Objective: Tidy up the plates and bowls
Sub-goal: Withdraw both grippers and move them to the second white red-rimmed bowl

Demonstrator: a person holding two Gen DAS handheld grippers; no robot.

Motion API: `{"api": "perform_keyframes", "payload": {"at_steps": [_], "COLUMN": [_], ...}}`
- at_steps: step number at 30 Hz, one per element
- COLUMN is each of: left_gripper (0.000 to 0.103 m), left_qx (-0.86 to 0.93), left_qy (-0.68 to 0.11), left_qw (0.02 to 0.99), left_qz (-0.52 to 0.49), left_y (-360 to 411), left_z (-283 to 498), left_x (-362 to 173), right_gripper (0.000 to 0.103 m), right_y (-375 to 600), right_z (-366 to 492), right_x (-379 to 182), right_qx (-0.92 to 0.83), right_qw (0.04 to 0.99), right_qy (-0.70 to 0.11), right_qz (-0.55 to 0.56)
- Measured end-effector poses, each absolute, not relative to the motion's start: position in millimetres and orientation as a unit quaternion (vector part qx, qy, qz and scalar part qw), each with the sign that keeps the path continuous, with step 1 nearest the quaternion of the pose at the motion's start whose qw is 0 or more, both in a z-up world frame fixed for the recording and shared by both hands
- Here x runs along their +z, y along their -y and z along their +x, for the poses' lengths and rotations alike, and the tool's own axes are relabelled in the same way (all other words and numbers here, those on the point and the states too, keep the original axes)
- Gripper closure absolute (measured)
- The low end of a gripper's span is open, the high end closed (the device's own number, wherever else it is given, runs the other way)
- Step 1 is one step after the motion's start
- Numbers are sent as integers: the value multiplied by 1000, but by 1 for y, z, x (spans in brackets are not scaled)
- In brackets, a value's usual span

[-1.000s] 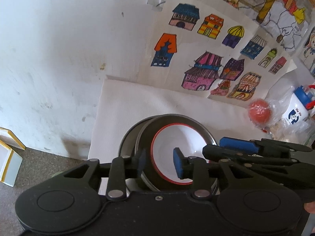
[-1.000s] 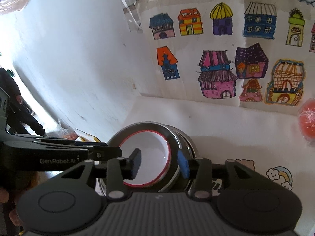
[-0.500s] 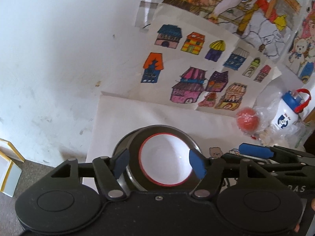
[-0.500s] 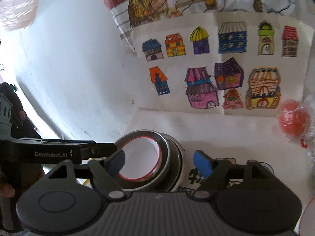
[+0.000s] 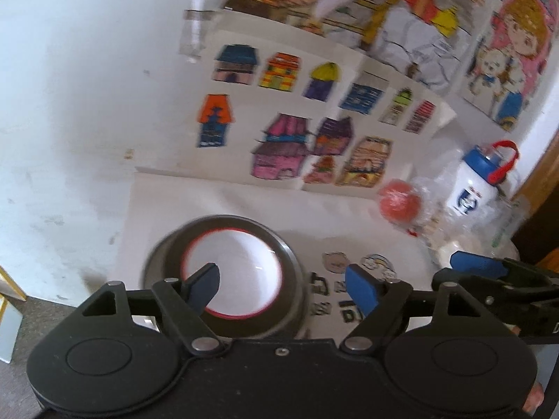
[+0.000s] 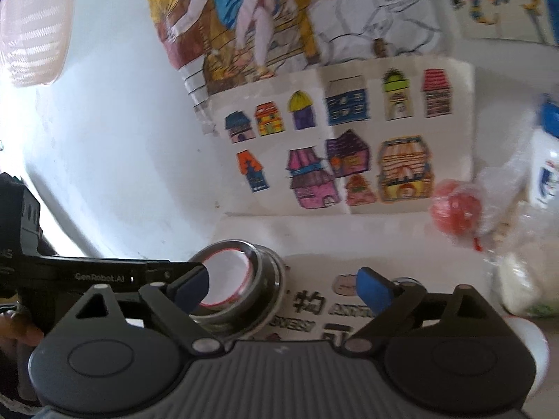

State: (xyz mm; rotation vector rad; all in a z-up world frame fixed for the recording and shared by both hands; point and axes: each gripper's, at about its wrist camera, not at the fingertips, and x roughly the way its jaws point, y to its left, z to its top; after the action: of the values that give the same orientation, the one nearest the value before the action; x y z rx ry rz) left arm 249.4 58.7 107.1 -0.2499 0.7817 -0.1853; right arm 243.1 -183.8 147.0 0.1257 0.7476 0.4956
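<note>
A white bowl with a red rim [image 5: 232,277] sits nested inside steel bowls [image 5: 295,276] on the white table [image 5: 244,206]. The stack also shows in the right wrist view [image 6: 230,284]. My left gripper [image 5: 283,288] is open and empty, above and just behind the stack, with its left fingertip over the white bowl. My right gripper [image 6: 283,289] is open and empty, to the right of the stack and apart from it. It shows in the left wrist view as black arms with a blue pad [image 5: 477,263].
Children's drawings [image 5: 300,129] hang on the wall behind the table. A red ball in clear plastic [image 5: 398,202], a white bottle with a blue lid [image 5: 478,181] and plastic bags [image 6: 524,279] stand at the right. A white plate edge [image 6: 532,342] shows at the lower right.
Both grippers have opened wide, let go of the bowl stack and pulled back and up from it. The stack stays on the table.
</note>
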Motion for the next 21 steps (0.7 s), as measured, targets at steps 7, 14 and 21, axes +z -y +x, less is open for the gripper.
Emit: {"api": "perform_keyframes", "payload": {"at_steps": [7,14,21], "left_gripper": [20,20,20], "left_qx": [-150,-200,-233], "left_qy": [-387,-411,-434], "left_qw": [903,884,867], "left_qz": [-108,-93,-80], "left_y": [-7,48,98], "left_z": [251,260,275], "left_x": [93,73,55], "right_gripper": [5,5,14], "right_y": [238,301,339], "right_z": [217,195,199], "right_x": [154,146,119], "right_qx": [185,108,57], "right_qw": [917,926,916], "right_qy": [-350,-358,-389], "right_qz": [55,57,82]}}
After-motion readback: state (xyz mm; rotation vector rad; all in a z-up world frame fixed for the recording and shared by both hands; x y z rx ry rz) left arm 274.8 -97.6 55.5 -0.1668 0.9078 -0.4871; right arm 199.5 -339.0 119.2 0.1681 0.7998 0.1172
